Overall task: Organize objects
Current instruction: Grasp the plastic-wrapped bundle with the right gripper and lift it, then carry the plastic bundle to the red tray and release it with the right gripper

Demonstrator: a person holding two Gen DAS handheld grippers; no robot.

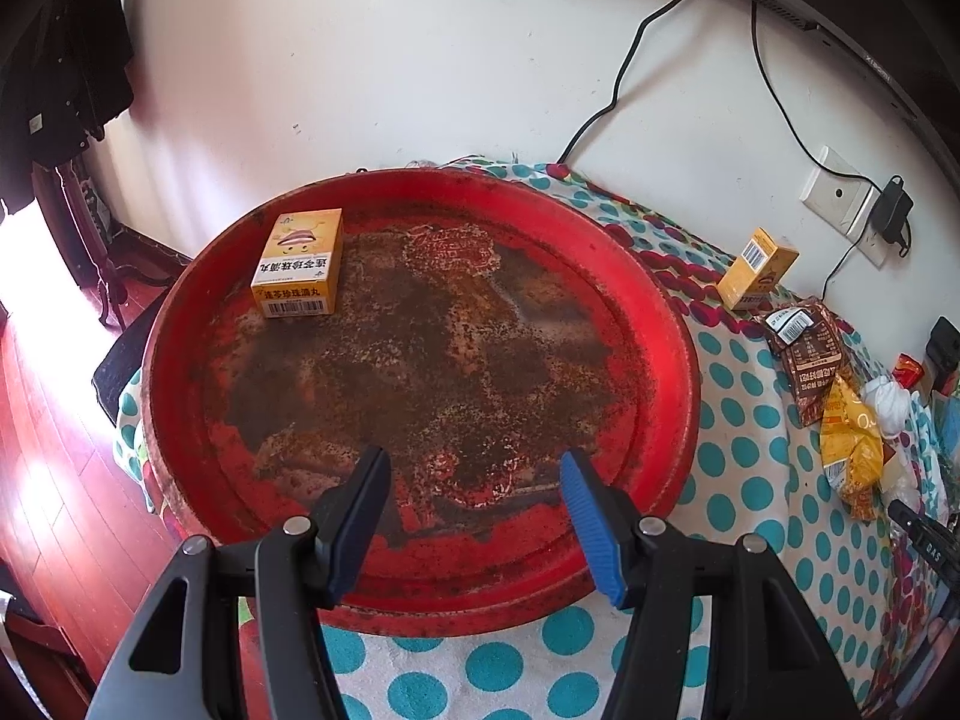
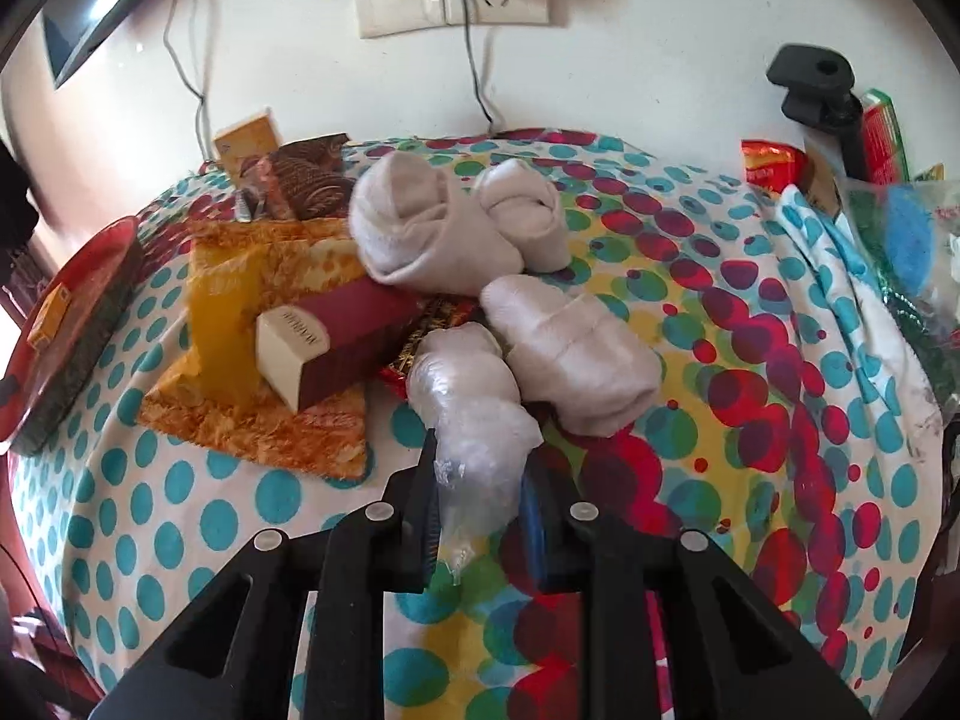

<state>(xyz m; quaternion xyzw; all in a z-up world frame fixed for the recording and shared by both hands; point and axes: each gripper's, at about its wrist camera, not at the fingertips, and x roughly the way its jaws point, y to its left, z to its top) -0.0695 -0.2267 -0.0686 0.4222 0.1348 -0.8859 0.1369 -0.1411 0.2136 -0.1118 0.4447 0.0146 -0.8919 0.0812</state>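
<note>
We grip a soft plastic-wrapped bundle; the tray waits at our left.

Our right gripper [image 2: 480, 480] is clamped on the near end of the wrapped bundle [image 2: 474, 402], which lies beside the rolled socks [image 2: 432, 222]. It looks light, squashy and slippery, so we hold mid-body. Our left gripper [image 1: 474, 480] hovers spread over the red tray [image 1: 672, 324].

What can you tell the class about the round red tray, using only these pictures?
The round red tray is shallow, with a raised rim. It looks like painted metal; the paint on its floor is worn into brown, rusty patches. It sits flat on the polka-dot cloth. One yellow medicine box lies flat near its far left edge.
</note>
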